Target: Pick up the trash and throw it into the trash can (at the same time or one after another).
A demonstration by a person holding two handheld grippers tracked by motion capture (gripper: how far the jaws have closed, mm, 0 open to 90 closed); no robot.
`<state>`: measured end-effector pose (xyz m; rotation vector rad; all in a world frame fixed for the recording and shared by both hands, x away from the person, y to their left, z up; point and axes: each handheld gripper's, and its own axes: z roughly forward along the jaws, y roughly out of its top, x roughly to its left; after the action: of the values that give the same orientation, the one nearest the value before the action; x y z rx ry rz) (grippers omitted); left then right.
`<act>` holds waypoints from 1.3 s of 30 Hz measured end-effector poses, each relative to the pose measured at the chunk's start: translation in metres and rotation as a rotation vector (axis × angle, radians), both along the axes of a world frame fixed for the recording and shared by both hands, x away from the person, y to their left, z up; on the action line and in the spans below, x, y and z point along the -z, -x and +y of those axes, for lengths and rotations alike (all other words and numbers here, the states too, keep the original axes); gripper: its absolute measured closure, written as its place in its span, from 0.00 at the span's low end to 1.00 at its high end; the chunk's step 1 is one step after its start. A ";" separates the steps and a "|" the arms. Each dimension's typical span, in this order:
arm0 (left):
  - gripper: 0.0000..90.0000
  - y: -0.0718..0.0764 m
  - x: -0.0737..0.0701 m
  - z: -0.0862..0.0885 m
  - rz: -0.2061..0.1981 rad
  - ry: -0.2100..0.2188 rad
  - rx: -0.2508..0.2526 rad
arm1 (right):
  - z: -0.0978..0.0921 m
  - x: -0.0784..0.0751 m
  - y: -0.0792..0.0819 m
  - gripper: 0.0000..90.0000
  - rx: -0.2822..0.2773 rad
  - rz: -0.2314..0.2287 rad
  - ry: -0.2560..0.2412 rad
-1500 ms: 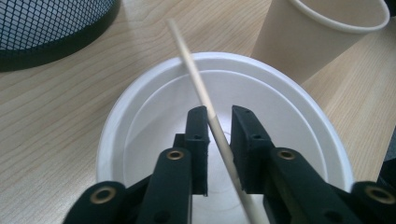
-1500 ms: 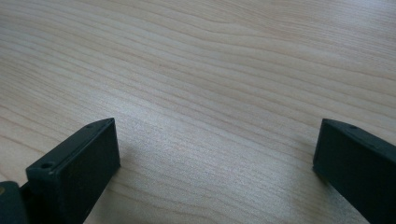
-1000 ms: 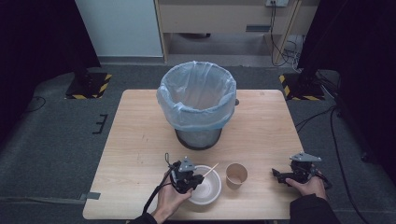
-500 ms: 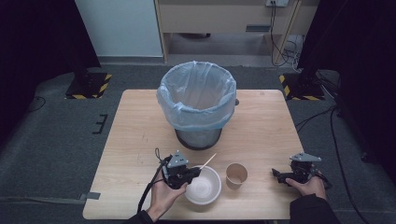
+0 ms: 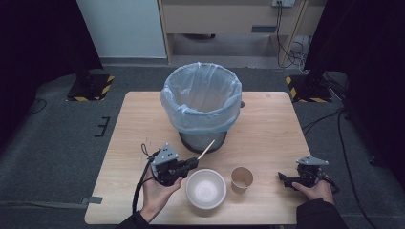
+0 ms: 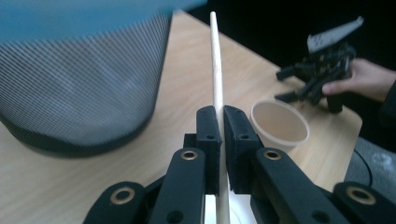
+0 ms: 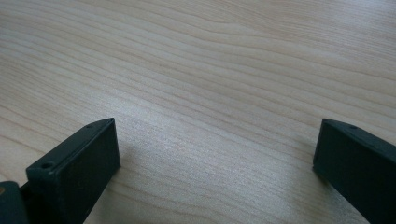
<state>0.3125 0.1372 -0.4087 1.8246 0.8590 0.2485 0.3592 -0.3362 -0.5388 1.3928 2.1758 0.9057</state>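
Observation:
A pale wooden stick (image 5: 206,148) (image 6: 217,84) is pinched in my left gripper (image 5: 193,163) (image 6: 220,121), which is shut on it just left of the white bowl (image 5: 206,188). The stick slants up toward the mesh bin (image 5: 203,102) (image 6: 79,88) lined with a blue bag. A brown paper cup (image 5: 241,178) (image 6: 280,123) stands right of the bowl. My right gripper (image 5: 282,178) (image 7: 215,149) rests open near the table's right front, its jaws wide apart over bare wood. It shows far off in the left gripper view (image 6: 299,84).
The wooden table (image 5: 138,124) ends close in front of both hands. Grey floor, cables and black stands with striped bases surround it. Bare wood lies left of the bin and between the cup and the right gripper.
My left gripper has drawn back to the left off the bowl and lifted the stick out of it, toward the bin. The right gripper has stayed put.

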 end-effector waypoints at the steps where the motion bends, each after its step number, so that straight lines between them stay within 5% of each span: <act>1: 0.95 0.000 -0.004 0.002 -0.012 0.007 -0.005 | 0.000 0.000 0.000 0.01 0.000 -0.001 0.000; 19: 0.95 0.000 -0.061 0.024 -0.173 0.135 -0.051 | 0.000 0.000 0.000 0.01 0.000 0.000 -0.001; 30: 0.95 -0.025 -0.100 0.025 -0.268 0.158 -0.099 | 0.000 0.000 0.000 0.01 0.000 -0.001 0.000; 39: 0.95 -0.045 -0.122 0.023 -0.301 0.175 -0.125 | 0.000 0.000 0.000 0.01 0.002 -0.001 0.000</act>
<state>0.3578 0.1601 -0.2863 1.5253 0.7574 0.4984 0.3595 -0.3361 -0.5388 1.3940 2.1729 0.9049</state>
